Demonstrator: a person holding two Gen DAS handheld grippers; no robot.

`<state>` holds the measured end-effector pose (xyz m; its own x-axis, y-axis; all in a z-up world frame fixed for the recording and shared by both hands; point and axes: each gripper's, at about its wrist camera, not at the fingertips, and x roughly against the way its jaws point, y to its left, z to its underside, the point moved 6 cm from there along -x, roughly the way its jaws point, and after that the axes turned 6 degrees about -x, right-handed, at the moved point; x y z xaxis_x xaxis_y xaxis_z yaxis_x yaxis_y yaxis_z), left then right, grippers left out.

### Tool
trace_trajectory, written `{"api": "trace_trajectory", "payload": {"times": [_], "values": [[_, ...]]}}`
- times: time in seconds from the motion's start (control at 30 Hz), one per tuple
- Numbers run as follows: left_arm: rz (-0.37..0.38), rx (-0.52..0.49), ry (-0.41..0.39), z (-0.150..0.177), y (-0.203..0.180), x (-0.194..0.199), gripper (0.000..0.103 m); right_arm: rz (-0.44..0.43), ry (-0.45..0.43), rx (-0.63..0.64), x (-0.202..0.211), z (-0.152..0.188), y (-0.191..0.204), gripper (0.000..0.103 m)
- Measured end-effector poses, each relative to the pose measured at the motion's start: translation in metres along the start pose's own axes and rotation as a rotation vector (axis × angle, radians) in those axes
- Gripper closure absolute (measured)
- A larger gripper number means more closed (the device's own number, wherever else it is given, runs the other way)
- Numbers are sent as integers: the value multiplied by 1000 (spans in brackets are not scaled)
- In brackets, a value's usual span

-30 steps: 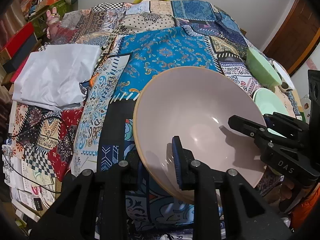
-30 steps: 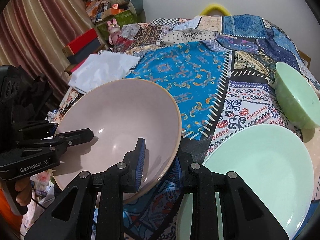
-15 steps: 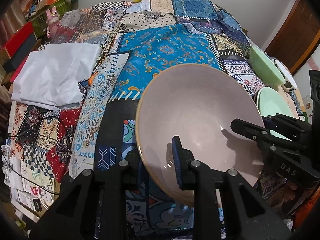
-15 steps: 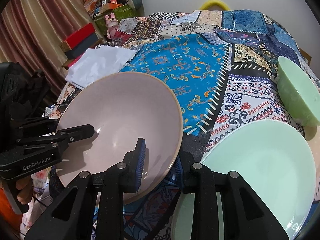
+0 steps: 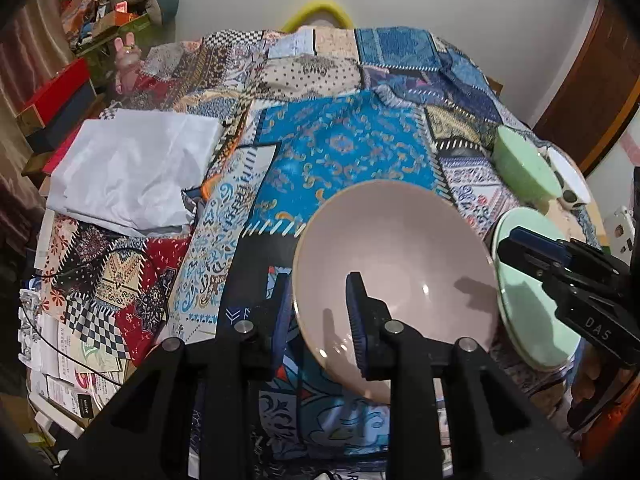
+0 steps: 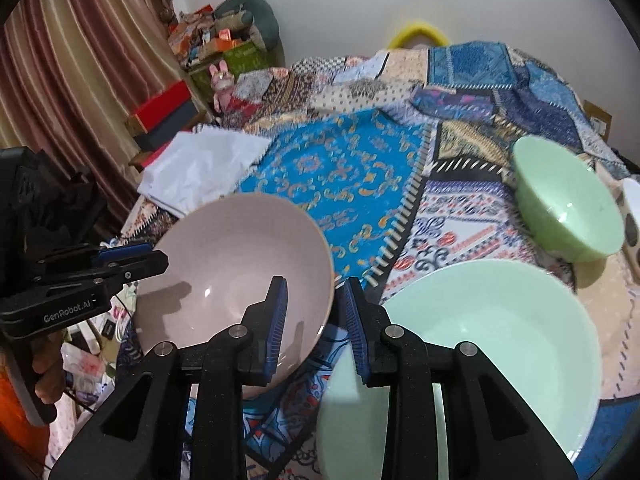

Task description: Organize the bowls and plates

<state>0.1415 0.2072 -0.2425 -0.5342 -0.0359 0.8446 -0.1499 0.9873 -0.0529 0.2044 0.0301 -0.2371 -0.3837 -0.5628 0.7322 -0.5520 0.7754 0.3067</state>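
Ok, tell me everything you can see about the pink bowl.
The pink bowl is wide, glossy and ceramic-looking, with a thin tan rim, and it is empty. It tilts above the patchwork cloth, beside the green plate. The left gripper and the right gripper each clamp its rim from opposite sides.

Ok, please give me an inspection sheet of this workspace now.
Surface: patchwork cloth covers it.
Job's things: pink bowl, green plate, green bowl.
Clutter: white sheet, papers at the edge.
Grippers: left tongs and right tongs each straddle the pink bowl's rim, on opposite sides.
Cables: thin black wire over the papers.
Surroundings: curtain, boxes, wall.
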Motion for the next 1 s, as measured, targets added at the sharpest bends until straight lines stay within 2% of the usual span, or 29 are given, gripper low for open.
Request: {"api": "trace_trajectory", "payload": {"times": [0.1,0.23,0.33,0.53,0.77,0.9,0.97,1.0], "values": [[-10,-19,-27,-6,-11,12,75,3,-36,-3,15,-6,-6,76],[-15,-41,-70,-14,-27,29,65,19,-82,-2,37,-12,-15,76],[-12,-65,-108,-21,-43,42,62,30,-118,-1,54,-16,-23,76],[10,-127,-177,-38,-85,66,56,61,-188,-17,90,-21,-49,76],[56,-154,-203,-58,-132,69,53,111,-240,-54,124,-24,-87,75],[74,-166,-195,-70,-154,62,53,175,-273,-58,142,-23,-110,72],[84,-169,-190,-79,-165,56,47,189,-280,-72,148,-24,-121,71],[86,-167,-192,-82,-169,54,38,193,-282,-81,150,-23,-127,71]]}}
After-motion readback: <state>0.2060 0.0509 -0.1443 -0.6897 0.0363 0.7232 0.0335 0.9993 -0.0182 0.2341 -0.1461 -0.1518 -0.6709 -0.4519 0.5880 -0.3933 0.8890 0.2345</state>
